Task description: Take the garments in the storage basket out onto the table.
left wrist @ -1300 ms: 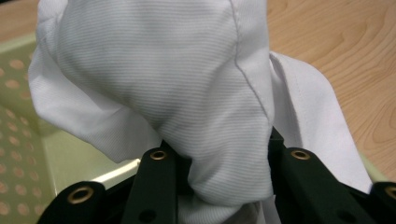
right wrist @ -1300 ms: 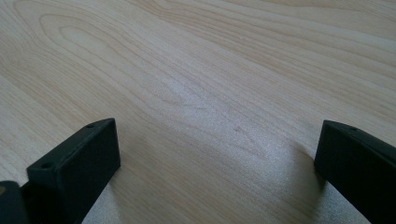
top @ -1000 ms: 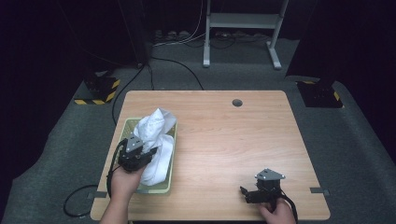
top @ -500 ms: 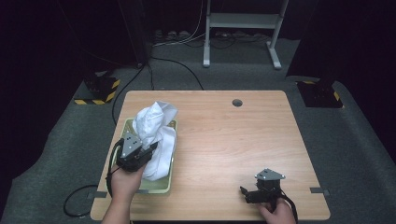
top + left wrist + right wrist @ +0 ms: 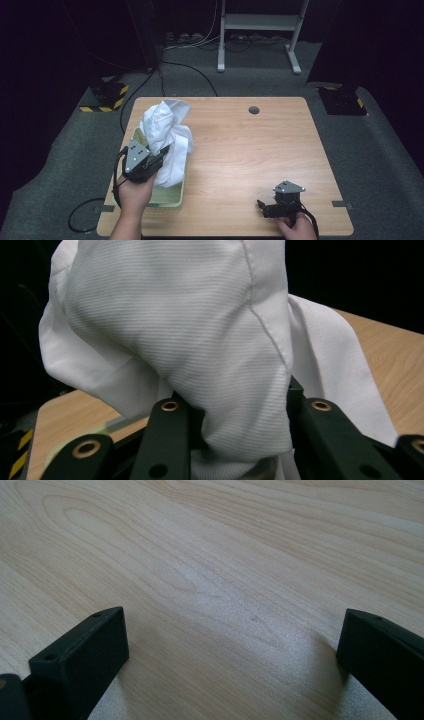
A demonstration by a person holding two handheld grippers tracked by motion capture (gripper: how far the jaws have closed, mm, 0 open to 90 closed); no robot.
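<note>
Holding a bunch of white cloth [image 5: 165,135] between its two jaws, the left gripper [image 5: 150,157] stands above the pale green tray [image 5: 167,197] at the left edge of the wooden table [image 5: 250,150]. In the left gripper view the jaws are pressed on a thick fold of the cloth [image 5: 200,340], and the fabric rises high in front of the camera and hides most of the table behind it. The cloth is lifted in a tall bundle; its lower part hangs down into the tray, and one side of it falls over the tray's right rim toward the table top.

The right gripper [image 5: 265,207] lies low near the front edge of the table, well apart from the tray, with a hand [image 5: 295,227] behind it. In the right gripper view its jaws are spread wide and between them is only bare wood [image 5: 215,580].

A small dark hole [image 5: 254,109] sits near the far edge of the table. On the grey floor beyond the tray side there are black cables [image 5: 190,70] and a block with yellow and black stripes [image 5: 105,95]. A white metal frame [image 5: 260,30] stands farther back.
</note>
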